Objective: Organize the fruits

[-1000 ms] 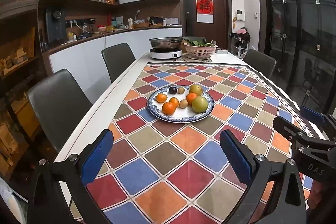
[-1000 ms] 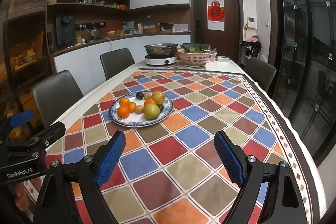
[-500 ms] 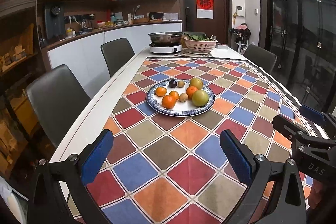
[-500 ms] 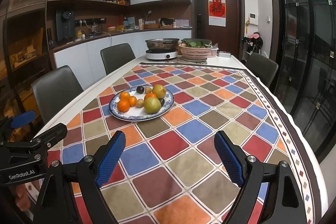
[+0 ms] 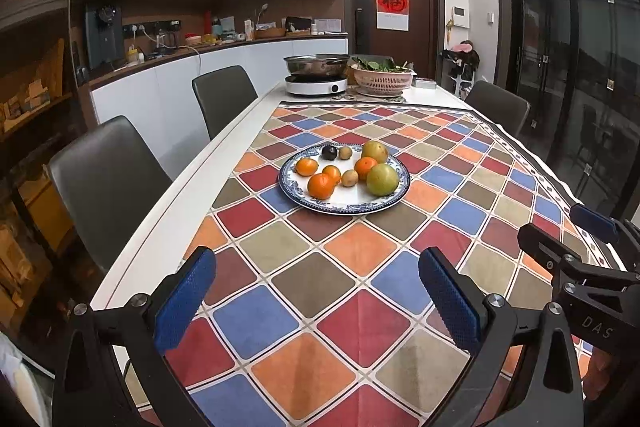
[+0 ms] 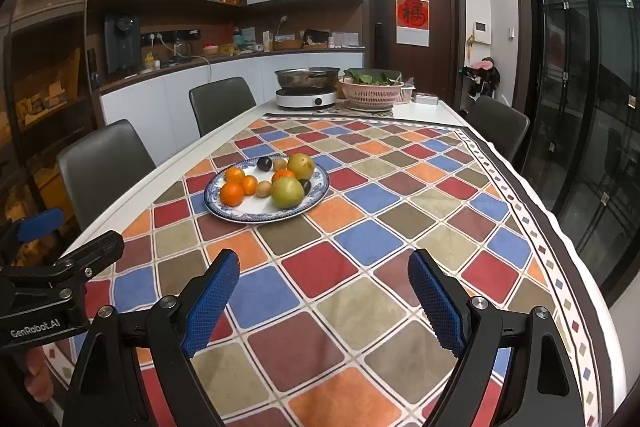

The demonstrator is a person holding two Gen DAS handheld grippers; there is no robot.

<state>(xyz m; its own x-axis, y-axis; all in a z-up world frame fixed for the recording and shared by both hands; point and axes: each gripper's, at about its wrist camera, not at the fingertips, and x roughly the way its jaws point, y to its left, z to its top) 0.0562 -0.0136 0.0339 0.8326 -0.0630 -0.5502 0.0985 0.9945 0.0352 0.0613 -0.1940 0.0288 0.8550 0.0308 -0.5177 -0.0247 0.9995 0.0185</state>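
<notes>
Both grippers have drawn nearer the blue-rimmed plate [image 5: 394,195] than half a second ago; it now sits larger and lower in each view. The left gripper [image 5: 318,301] and right gripper [image 6: 323,301] hover over the checkered tablecloth [image 5: 360,311], jaws spread wide, holding nothing. On the plate lie tangerines [image 5: 321,185], two green-yellow pears [image 6: 287,191], small brown kiwis [image 5: 349,178] and a dark plum [image 5: 329,152], unmoved.
</notes>
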